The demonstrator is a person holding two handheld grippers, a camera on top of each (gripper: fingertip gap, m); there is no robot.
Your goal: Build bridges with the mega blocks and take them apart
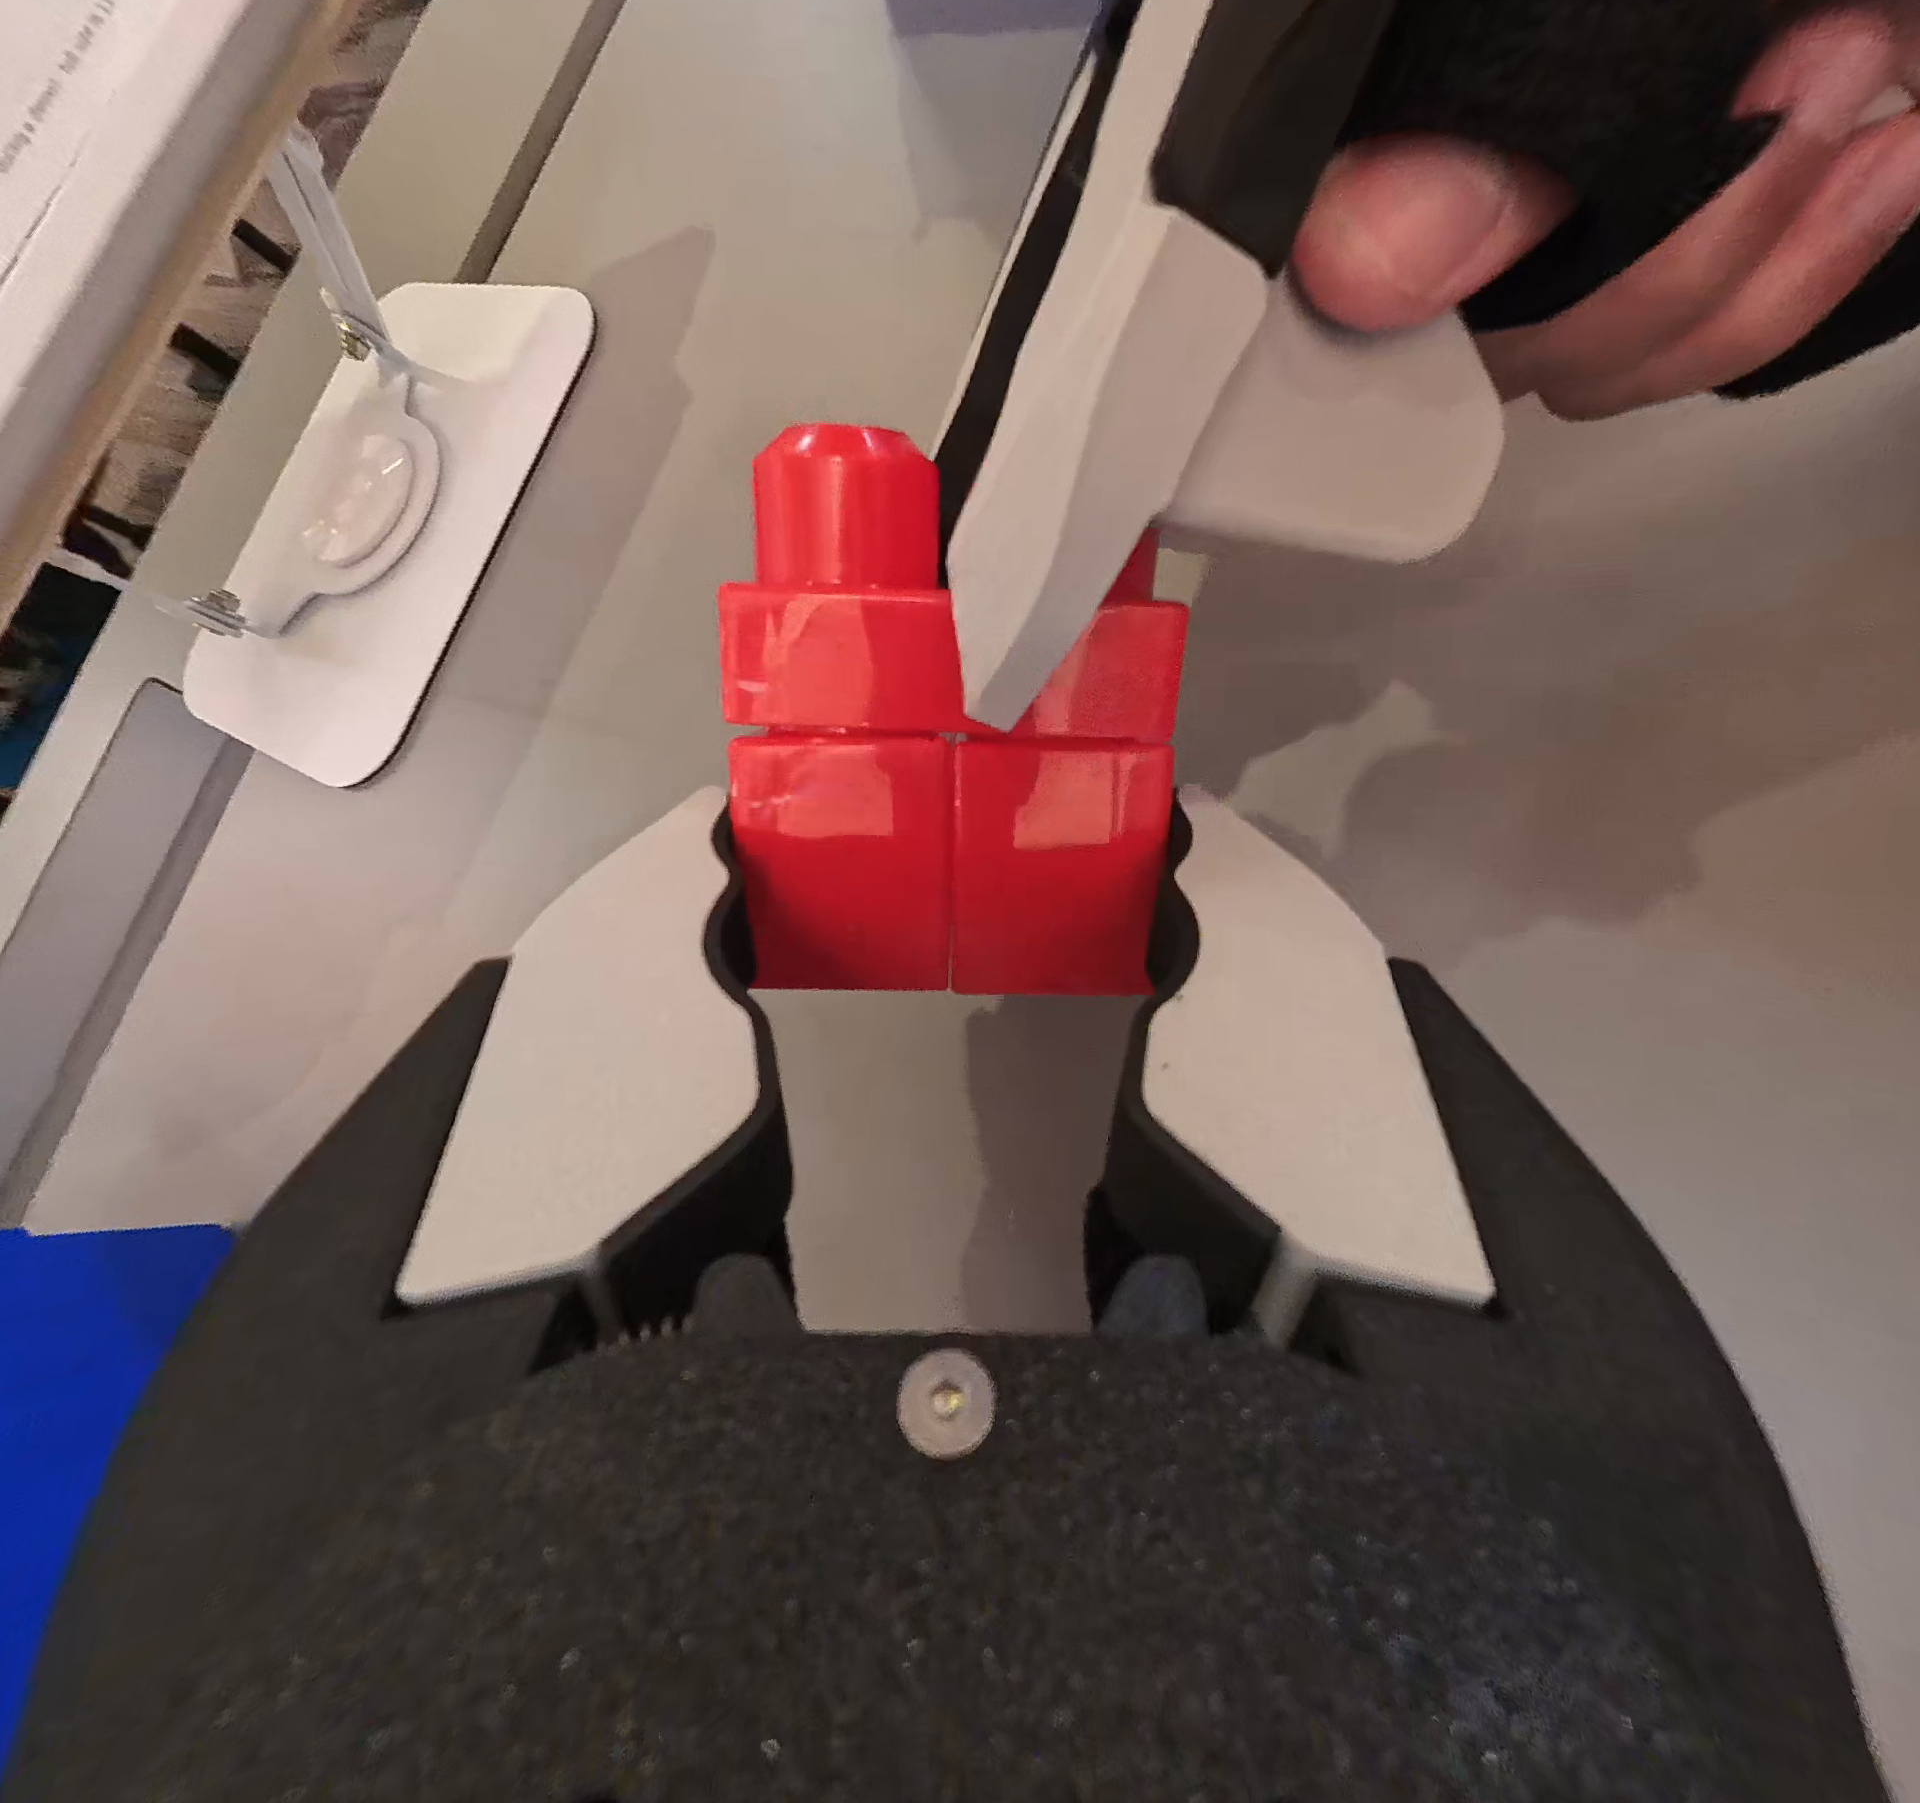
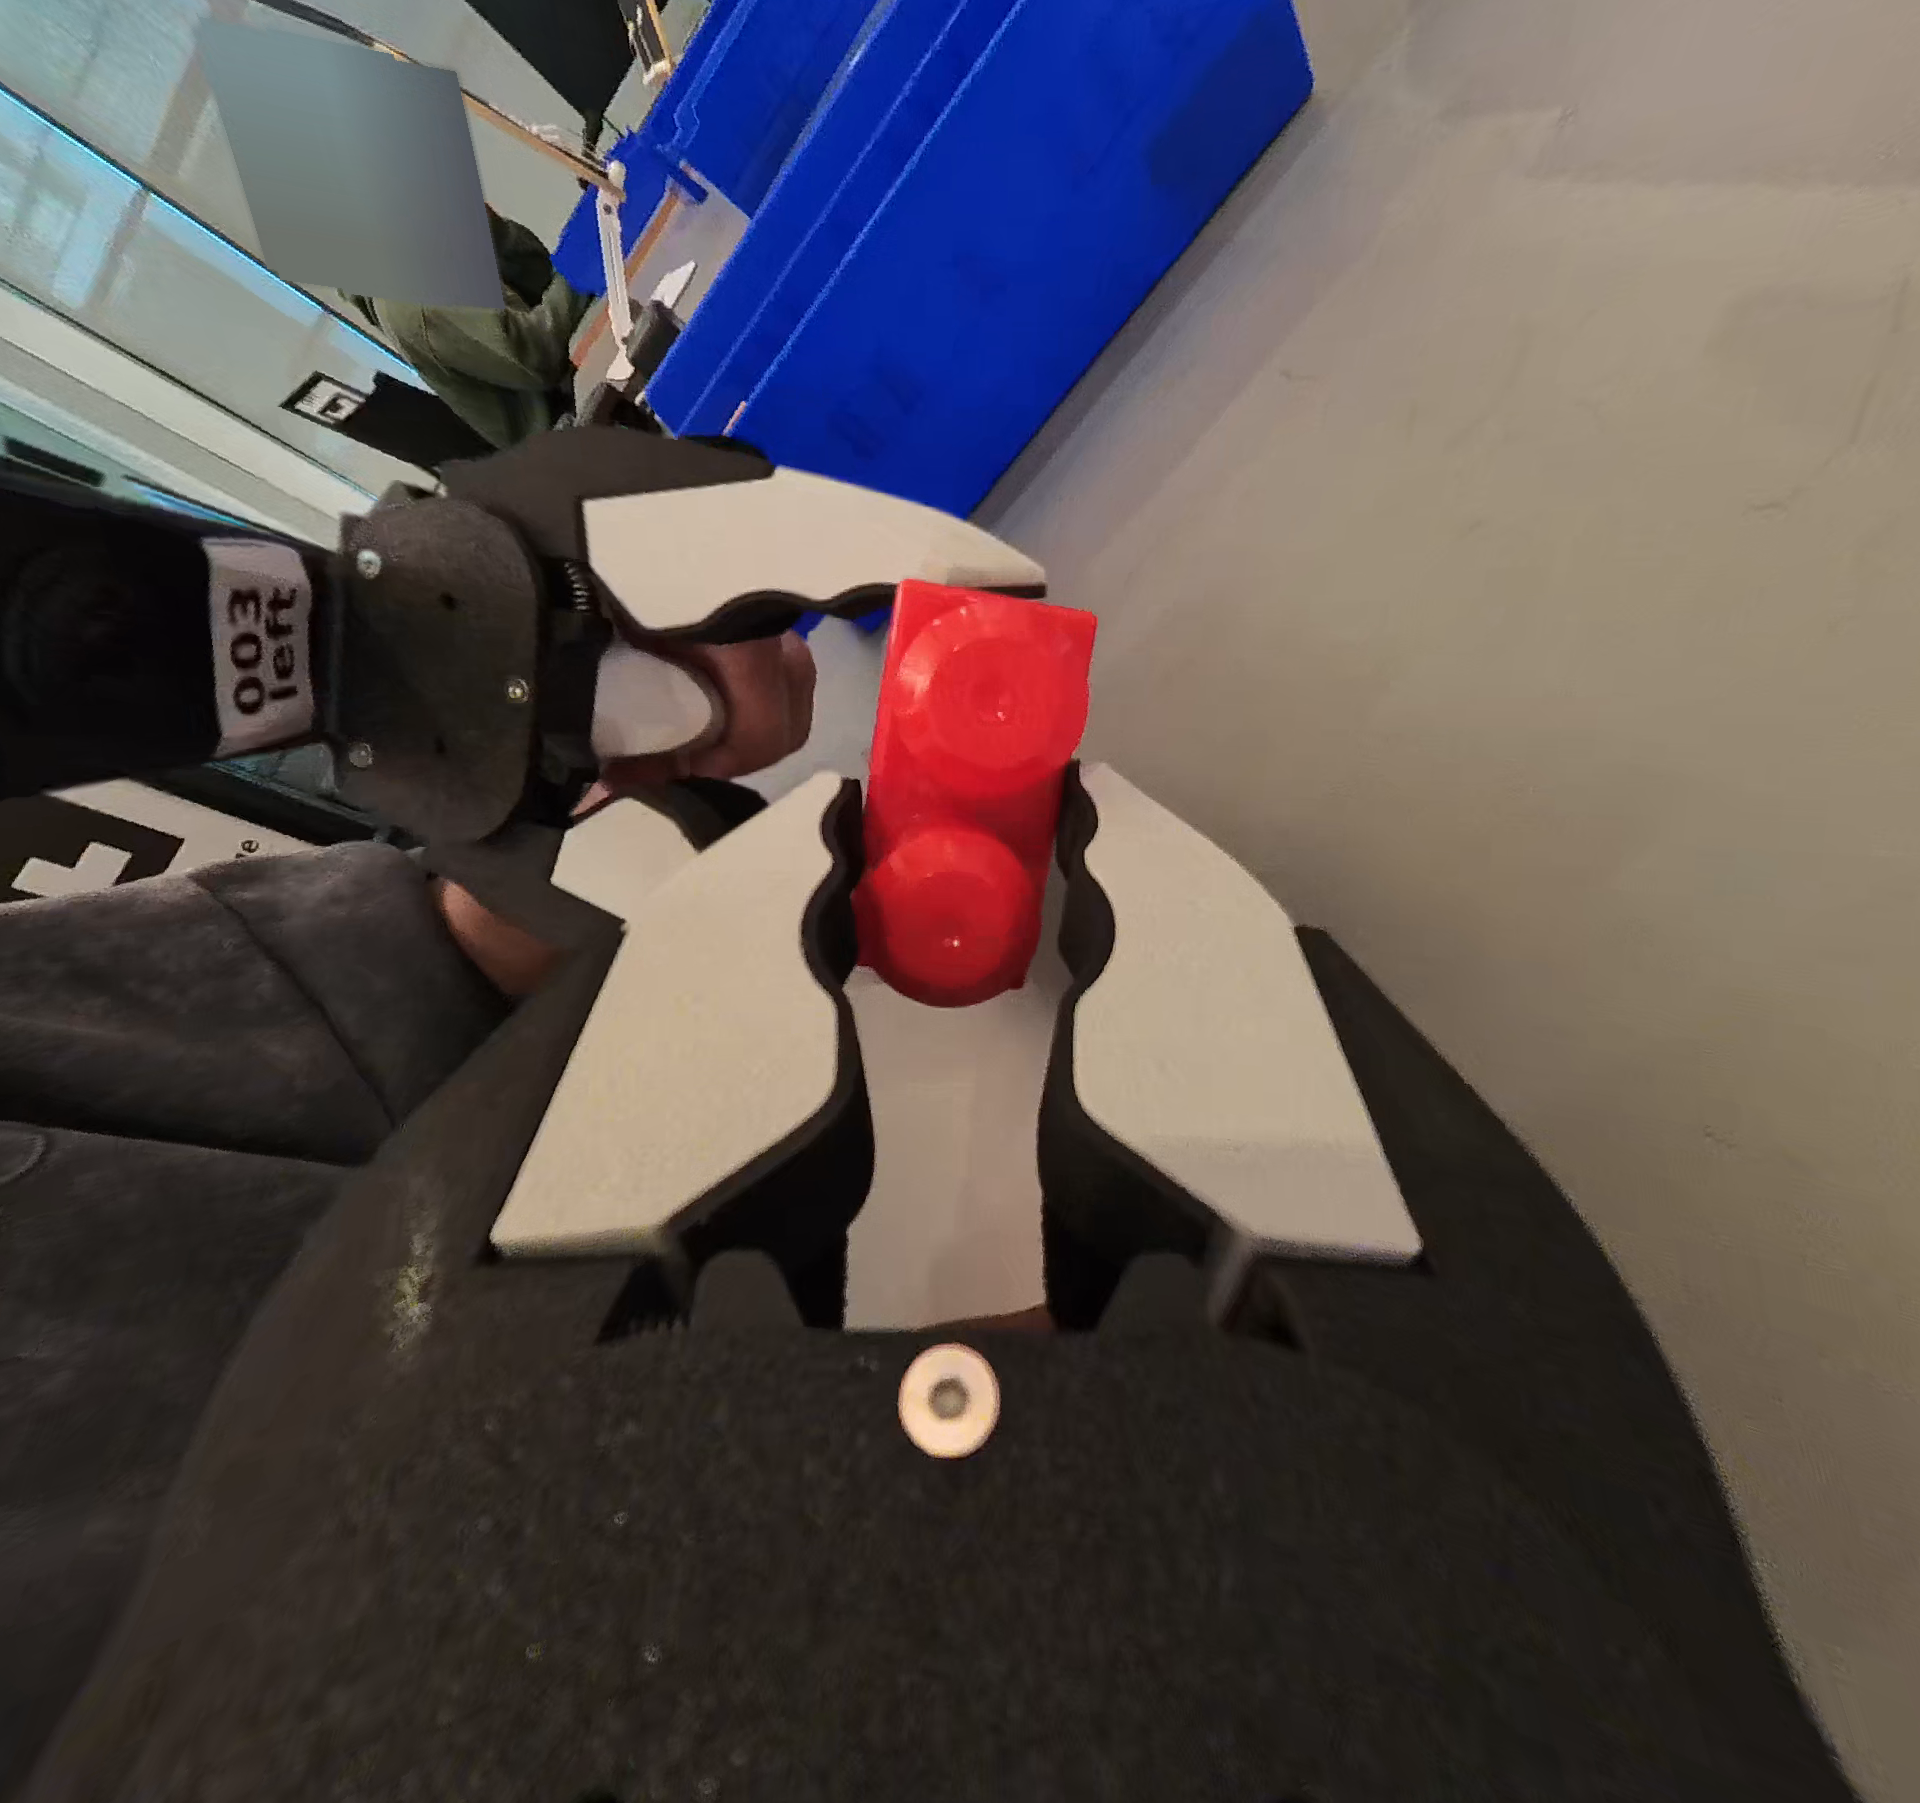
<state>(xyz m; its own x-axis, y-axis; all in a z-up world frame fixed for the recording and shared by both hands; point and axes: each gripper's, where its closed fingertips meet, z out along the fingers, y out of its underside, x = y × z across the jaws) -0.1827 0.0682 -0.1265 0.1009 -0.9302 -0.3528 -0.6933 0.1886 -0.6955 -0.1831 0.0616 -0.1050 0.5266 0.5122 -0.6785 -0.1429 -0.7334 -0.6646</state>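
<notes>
In the left wrist view my left gripper [image 1: 951, 880] is shut on two red lower blocks [image 1: 842, 870] that stand side by side on the grey table. A red two-stud top block [image 1: 831, 657] lies across them, slightly tilted. My right gripper [image 1: 1081, 621] comes down from the upper right and its fingers [image 1: 997, 548] straddle the right half of that top block. In the right wrist view my right gripper [image 2: 951, 849] is shut on the top block [image 2: 987, 704], seen from above with both studs showing. The left gripper's upper finger [image 2: 790, 538] reaches in from the left.
Blue plastic bins [image 2: 987, 195] stand at the table's far side. A white card with a clip [image 1: 384, 527] lies left of the blocks, and a white box [image 1: 125, 91] sits beyond it. A person's gloved hand [image 1: 1558, 226] holds the right gripper. Less than 4 cm separates the two grippers' tips.
</notes>
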